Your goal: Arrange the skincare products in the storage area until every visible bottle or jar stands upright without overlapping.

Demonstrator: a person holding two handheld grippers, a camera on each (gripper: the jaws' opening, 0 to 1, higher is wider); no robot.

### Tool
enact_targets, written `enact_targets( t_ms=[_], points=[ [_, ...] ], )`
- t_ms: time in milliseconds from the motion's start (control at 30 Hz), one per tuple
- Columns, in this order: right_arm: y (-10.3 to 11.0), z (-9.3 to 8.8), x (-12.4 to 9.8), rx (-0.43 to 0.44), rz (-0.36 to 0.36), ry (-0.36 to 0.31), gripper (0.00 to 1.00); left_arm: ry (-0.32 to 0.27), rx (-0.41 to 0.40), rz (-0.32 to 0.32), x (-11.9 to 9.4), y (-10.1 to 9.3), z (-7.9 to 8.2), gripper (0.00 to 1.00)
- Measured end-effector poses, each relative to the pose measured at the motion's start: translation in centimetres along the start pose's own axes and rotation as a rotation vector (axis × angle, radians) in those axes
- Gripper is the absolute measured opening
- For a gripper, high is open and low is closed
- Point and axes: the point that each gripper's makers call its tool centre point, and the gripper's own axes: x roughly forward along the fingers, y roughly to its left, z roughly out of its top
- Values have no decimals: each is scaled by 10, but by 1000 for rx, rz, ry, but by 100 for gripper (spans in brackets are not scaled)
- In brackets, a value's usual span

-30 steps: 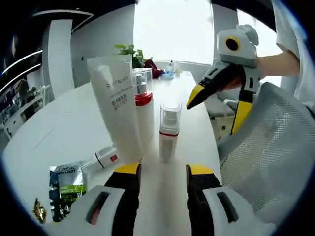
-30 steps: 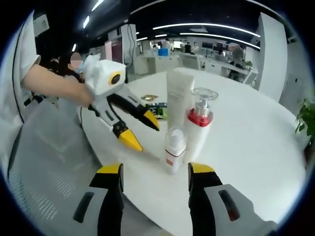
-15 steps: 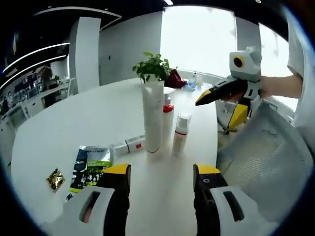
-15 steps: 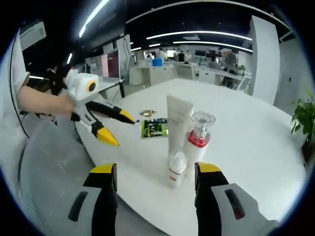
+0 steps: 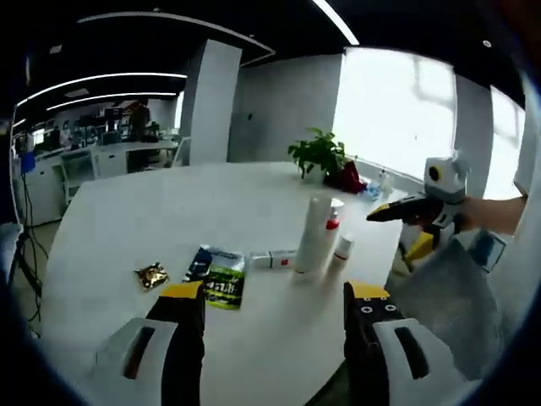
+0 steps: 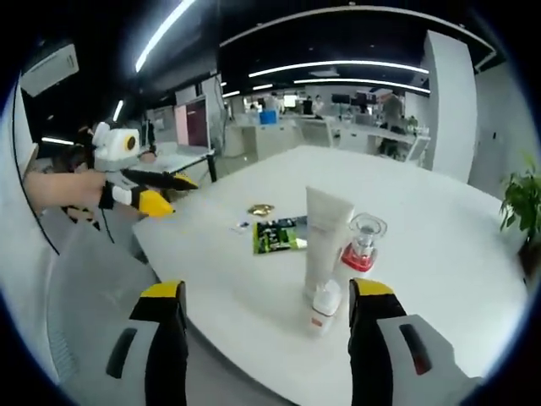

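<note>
Standing upright near the edge of the white table [image 5: 169, 211]: a tall white tube [image 5: 309, 245], and just beside it a pump bottle with a red collar [image 5: 330, 230] and a small white spray bottle [image 5: 342, 248]. Lying flat beside the tube on the side away from the spray bottle, a small white tube with a red band [image 5: 272, 259]; farther along, a green sachet [image 5: 222, 285] and a gold packet [image 5: 152, 275]. Well apart from the tall tube, off the table edge, the left gripper [image 5: 275, 298], jaws spread wide and holding nothing. Seen from the right gripper view, the same tall white tube [image 6: 326, 237] ahead of the right gripper [image 6: 268, 294], likewise wide open and empty, with the spray bottle [image 6: 323, 306] nearest to it. Left gripper [image 6: 161, 192] away beyond the sachet [image 6: 273, 237], clear of the tube.
</note>
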Motion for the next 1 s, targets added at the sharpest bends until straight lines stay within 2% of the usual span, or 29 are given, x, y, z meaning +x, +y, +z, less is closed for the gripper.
enact_targets(
  t_ms=[100,200,333,467,633,900,1000],
  points=[
    [1,0,1,24,-8,-10,80,-52,-40,61,-18,10,10,70],
    [0,-1,2,44,-15,-18,81,-61,-59,93,-31,18,12,76],
    [-1,-4,0,57,-26,-20,81,-53,-88,131,-48,29,6,82],
    [-3,-4,-3,63,-29,-27,80,-47,-88,146,-60,30,-2,89],
    [-5,-3,-4,76,-37,-33,80,-14,-109,138,-61,25,-14,97],
    [-9,-4,-9,80,-42,-40,80,24,-104,121,-53,9,-31,99],
    [-8,-4,-8,73,-47,-55,80,22,-110,117,-51,6,-32,99]
  ],
)
